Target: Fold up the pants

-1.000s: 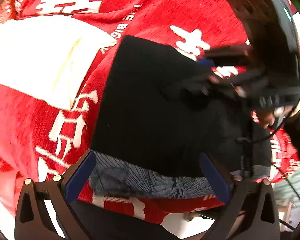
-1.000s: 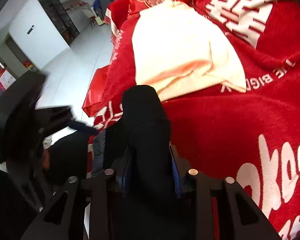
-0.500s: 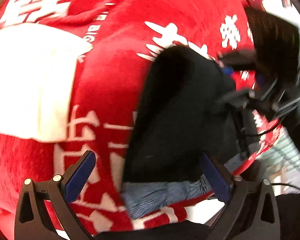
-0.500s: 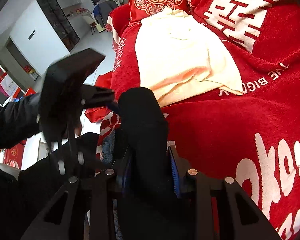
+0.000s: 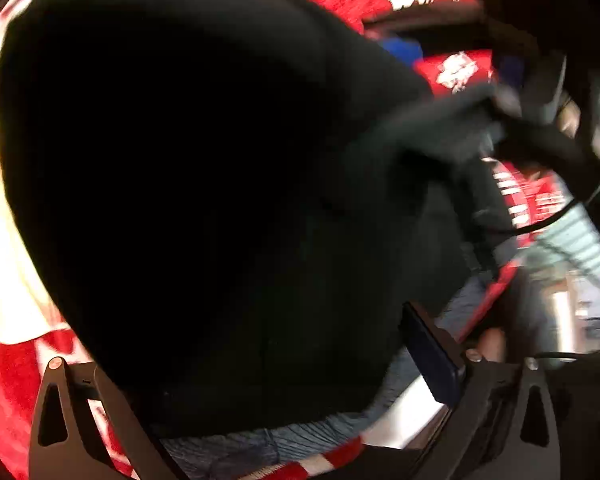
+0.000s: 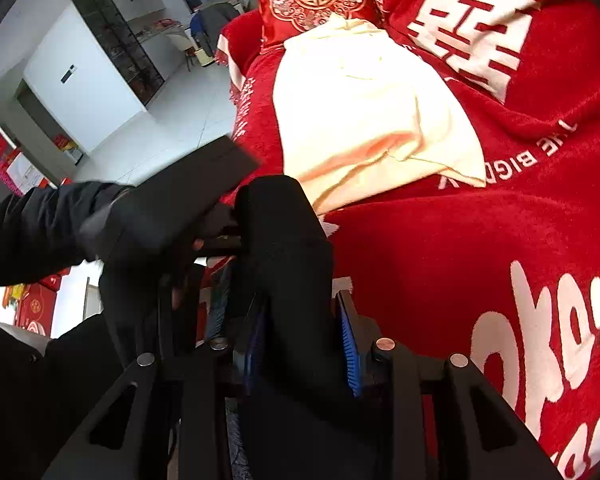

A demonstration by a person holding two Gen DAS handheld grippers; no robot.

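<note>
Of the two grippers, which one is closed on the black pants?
The right gripper: its blue pads clamp a fold of the black pants. The left gripper stands wide apart, with the cloth only lying between its fingers.

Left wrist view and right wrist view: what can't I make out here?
- Left wrist view: the black pants fill the frame, so their folds and the left gripper's left finger pad are hidden; whether it grips cannot be told.
- Left wrist view: the right gripper at upper right is motion-blurred.
- Right wrist view: the pants cover the gap between the right gripper's fingers and run off the bottom edge.
- Right wrist view: the left gripper's fingertips are blurred and behind the pants.
</note>
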